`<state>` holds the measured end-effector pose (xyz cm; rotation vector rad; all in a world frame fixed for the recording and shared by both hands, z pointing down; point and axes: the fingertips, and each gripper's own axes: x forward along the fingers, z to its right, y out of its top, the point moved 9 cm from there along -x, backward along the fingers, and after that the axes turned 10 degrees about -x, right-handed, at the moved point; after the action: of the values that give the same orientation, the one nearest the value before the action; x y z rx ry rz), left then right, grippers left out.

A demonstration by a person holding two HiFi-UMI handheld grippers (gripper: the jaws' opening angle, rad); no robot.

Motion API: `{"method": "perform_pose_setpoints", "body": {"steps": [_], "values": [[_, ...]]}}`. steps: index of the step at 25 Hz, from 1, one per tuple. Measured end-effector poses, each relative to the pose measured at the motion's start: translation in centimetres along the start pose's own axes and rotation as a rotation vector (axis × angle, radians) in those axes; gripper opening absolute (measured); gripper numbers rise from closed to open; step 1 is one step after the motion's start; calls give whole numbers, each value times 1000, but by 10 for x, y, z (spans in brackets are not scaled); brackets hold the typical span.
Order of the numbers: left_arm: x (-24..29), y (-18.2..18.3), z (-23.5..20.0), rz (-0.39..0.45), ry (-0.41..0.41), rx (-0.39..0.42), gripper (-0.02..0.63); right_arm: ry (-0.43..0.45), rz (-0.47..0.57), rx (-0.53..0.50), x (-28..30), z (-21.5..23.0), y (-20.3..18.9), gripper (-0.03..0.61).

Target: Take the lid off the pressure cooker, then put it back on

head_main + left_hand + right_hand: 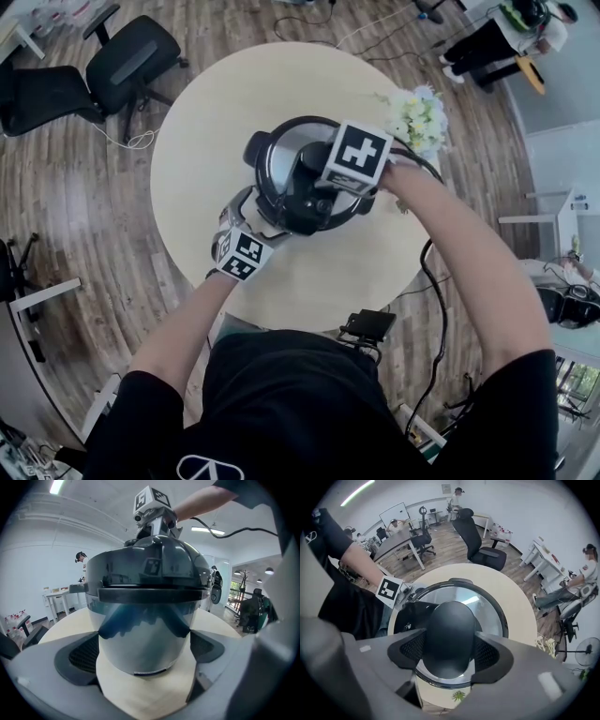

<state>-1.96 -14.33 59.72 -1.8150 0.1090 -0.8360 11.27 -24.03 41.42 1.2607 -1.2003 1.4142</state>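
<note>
The steel pressure cooker stands on a round pale table, its domed lid seated on top. My right gripper points straight down from above. It is shut on the lid's black handle, with a pad pressing each side. My left gripper comes in from the near side, low and tilted a little down, and is shut on the cooker's shiny body. The left gripper view shows the lid above the body, with the right gripper on top of it.
White flowers lie on the table's far right, close to my right wrist. A black cable trails off the table's near right edge, past a small black box. Office chairs stand on the wooden floor at the far left.
</note>
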Motion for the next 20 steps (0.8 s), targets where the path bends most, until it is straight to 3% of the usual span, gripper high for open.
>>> {"method": "perform_pose_setpoints", "body": {"steps": [6, 9, 11, 14, 17, 20], "values": [[2, 0, -2, -16, 2, -6, 581, 6, -8, 28, 2, 1, -4, 306], [-3, 3, -6, -58, -24, -20, 551, -23, 39, 54, 1, 1, -5, 305], [-14, 6, -9, -82, -50, -29, 477, -51, 82, 122, -2, -1, -12, 305], [-45, 21, -11, -52, -74, -25, 307, -93, 165, 294, -15, -8, -32, 305], [-76, 46, -10, 9, -72, -48, 228, -187, 301, 398, -38, -27, -51, 299], [-104, 73, -8, 98, -58, -73, 196, -285, 416, 443, -52, -64, -62, 298]]}}
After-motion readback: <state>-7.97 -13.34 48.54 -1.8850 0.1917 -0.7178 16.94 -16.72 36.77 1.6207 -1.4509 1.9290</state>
